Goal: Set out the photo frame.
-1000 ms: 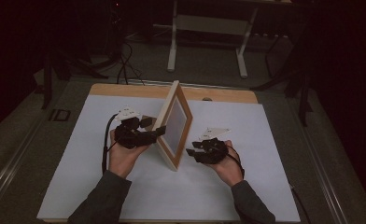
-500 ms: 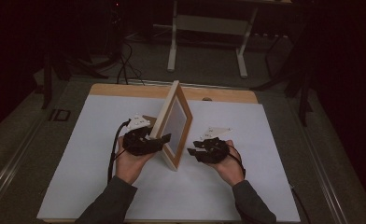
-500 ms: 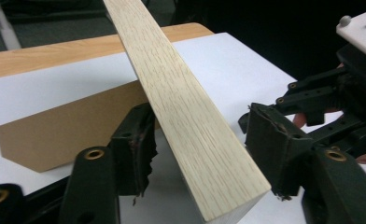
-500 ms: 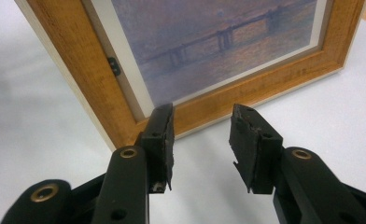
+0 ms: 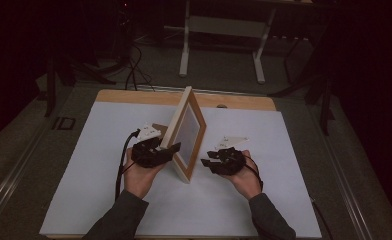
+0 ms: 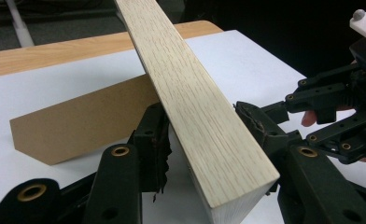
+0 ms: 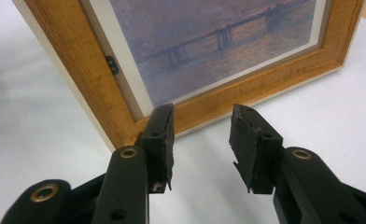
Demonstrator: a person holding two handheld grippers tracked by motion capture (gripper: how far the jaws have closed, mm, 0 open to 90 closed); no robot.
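Between the fingers of the left gripper [image 6: 209,140], the pale wooden edge of a picture frame [image 5: 186,132] stands upright on the white tabletop [image 5: 84,165]; the fingers straddle that edge, one on each side, but whether both pads press the wood is hard to make out. In the left gripper view the frame's top runs out of the picture, and a brown cardboard stand [image 6: 83,119] leans out behind it, beyond the left finger. Just ahead of the right gripper [image 7: 202,140], whose fingers are spread apart and hold nothing, the frame's front faces the camera: a dim bluish print of a bridge, cropped at the top. No writing is legible anywhere. The person's sleeves are cut off at the high view's bottom.
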